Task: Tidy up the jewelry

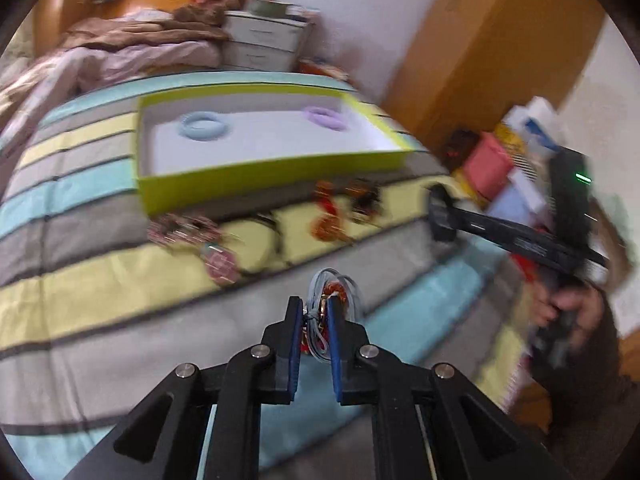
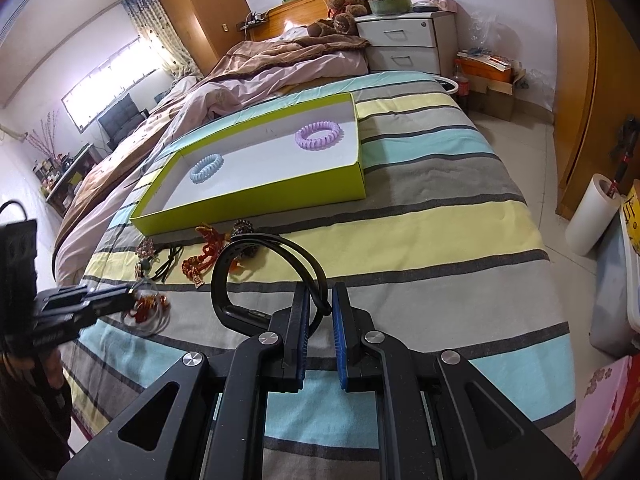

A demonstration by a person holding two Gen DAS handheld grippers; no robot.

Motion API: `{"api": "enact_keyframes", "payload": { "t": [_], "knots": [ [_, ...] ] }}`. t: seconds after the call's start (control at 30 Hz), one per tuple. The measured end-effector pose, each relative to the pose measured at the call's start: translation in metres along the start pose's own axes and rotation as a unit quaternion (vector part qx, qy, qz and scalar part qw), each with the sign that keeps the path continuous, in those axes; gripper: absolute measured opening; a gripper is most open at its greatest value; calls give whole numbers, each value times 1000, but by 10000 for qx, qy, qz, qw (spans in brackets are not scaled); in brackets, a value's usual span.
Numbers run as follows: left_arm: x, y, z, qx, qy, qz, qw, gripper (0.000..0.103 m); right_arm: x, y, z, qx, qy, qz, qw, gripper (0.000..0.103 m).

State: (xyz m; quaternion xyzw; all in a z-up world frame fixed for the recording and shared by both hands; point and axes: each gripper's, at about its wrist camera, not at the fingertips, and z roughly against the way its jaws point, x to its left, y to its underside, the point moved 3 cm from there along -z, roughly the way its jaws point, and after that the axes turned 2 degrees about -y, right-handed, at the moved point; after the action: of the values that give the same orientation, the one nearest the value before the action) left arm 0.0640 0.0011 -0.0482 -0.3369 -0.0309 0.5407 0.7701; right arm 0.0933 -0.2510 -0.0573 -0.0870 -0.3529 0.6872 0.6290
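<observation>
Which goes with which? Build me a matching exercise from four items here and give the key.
1. blue coil ring
2. purple coil ring
3. black headband
4. amber-and-clear bead piece

A. between the right gripper's fingers
B. box, end nearer the nightstand
C. pinched in the left gripper
D. box, end farther from the nightstand

Pairs: 1-D, 2-B, 3-A, 4-C
</observation>
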Motion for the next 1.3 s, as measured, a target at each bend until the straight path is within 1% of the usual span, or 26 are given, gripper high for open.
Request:
{"api": "enact_keyframes", "payload": {
  "t": [0.03,0.07,0.1,0.13,0.2,0.23,0.27,0.3,0.37,0.43,0.53,0.57,0.6,0.63,0.77,0.87,0.9,0.93,0.97,1.0,1.03,1.07,1.1,1.17,1.2,1.3],
  "knots": [
    [-5,5,3,29,113,-96,9999,11,0,0,0,0,4,-5,10000,12],
    [-6,8,4,61,121,-123,9998,11,0,0,0,-7,3,-10,10000,12],
    [-6,10,4,80,6,-133,9999,11,0,0,0,-6,-1,-28,10000,12],
    [-7,13,5,105,-193,-226,9995,12,0,1,-1,-1,-5,-33,10000,12],
    [-12,14,8,52,-301,-346,9989,12,0,1,-1,-7,-2,-20,10000,12],
    [-14,15,11,-11,-365,-311,9988,12,0,2,-1,-2,-15,-14,10000,12],
    [-14,15,12,-55,-345,-257,9991,17,0,2,-2,7,-21,-5,10000,12],
    [-13,15,13,-59,-324,-218,9992,30,0,3,-2,10,-17,4,10000,12],
    [-9,18,10,32,-315,-150,9994,45,1,4,-3,13,-30,-3,10000,12],
    [0,23,6,171,-601,-64,9980,45,2,5,-3,13,-48,-15,10000,12],
    [8,26,9,151,-576,152,9981,45,3,7,-4,30,-65,-5,10000,12],
    [7,26,11,133,-547,138,9983,45,3,7,-4,34,-66,-3,10000,12],
    [6,27,12,150,-506,131,9985,44,3,8,-5,40,-64,-9,10000,12],
    [7,29,9,258,-488,180,9983,43,4,8,-5,44,-66,-14,10000,12],
    [7,31,14,193,-451,304,9983,41,4,7,-5,35,-78,-18,10000,12],
    [6,34,12,266,-662,220,9972,36,5,7,-6,41,-86,-6,10000,12],
    [5,33,12,280,-685,219,9970,32,5,7,-6,39,-86,-6,10000,12],
    [6,33,11,306,-792,204,9962,28,5,7,-7,39,-88,-11,10000,12],
    [6,33,12,320,-860,193,9956,20,5,7,-6,41,-83,-12,10000,12],
    [7,33,12,316,-852,208,9956,10,5,7,-7,35,-81,-20,10000,12],
    [9,34,11,320,-819,274,9958,4,5,7,-6,34,-90,-23,10000,12],
    [12,34,11,309,-783,319,9959,2,5,7,-6,36,-93,-29,9999,12],
    [14,35,12,288,-670,373,9966,2,5,7,-6,35,-90,-27,9999,12],
    [16,36,14,284,-262,495,9980,2,5,7,-6,37,-94,-35,9999,12],
    [15,37,15,279,-144,482,9983,2,5,7,-6,33,-93,-37,9999,12],
    [15,39,13,372,-323,394,9980,2,5,7,-7,22,-84,-51,9999,12]
  ]
}}
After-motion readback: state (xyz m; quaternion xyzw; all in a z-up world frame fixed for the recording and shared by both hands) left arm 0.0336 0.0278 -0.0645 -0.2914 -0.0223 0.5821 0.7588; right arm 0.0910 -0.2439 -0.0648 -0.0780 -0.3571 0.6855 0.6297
